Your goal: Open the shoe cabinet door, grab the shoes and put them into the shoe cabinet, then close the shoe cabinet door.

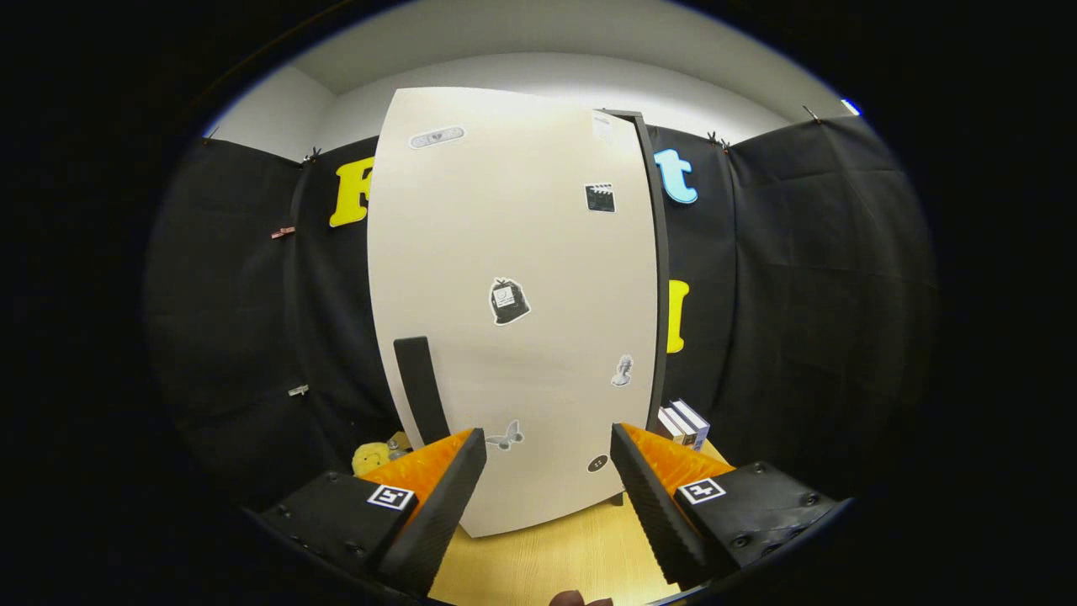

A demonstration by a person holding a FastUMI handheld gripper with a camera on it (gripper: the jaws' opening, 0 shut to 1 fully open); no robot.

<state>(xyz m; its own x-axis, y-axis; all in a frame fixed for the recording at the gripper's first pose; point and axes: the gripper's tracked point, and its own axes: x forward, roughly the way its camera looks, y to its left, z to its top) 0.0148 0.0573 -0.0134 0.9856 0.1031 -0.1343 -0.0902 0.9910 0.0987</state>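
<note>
Gripper (547, 471) held before shoe cabinet door (513, 311), jaws spread wide, nothing between them. Fingers (446, 497) wedge-shaped, with ribbed inner pads and square printed markers on the housings behind. Door panel seen directly ahead of and beyond the fingers: tall, flat, smooth, pale off-white, matte, bowed outward by the lens. Door closed or nearly closed against the dark cabinet frame (658, 278) along its right edge; exact seating could not be told. Handle (421, 387): dark, matte, elongated rectangular bar, mounted upright near the door's lower left edge, just beyond the left finger. Stickers scattered over the panel: bag-shaped sticker (508, 301) near centre, clapperboard sticker (600, 198) upper right, butterfly sticker (505, 436) low between the fingers, oval dark sticker (597, 463) beside the right finger. Cabinet stood on light wood-grain tabletop (555, 560). Yellow plush toy (370, 459) lay left of the cabinet base, behind the left finger. Small boxes (686, 423), white and rectangular, stood right of the cabinet base, beyond the right finger. Shoes could not be located.
</note>
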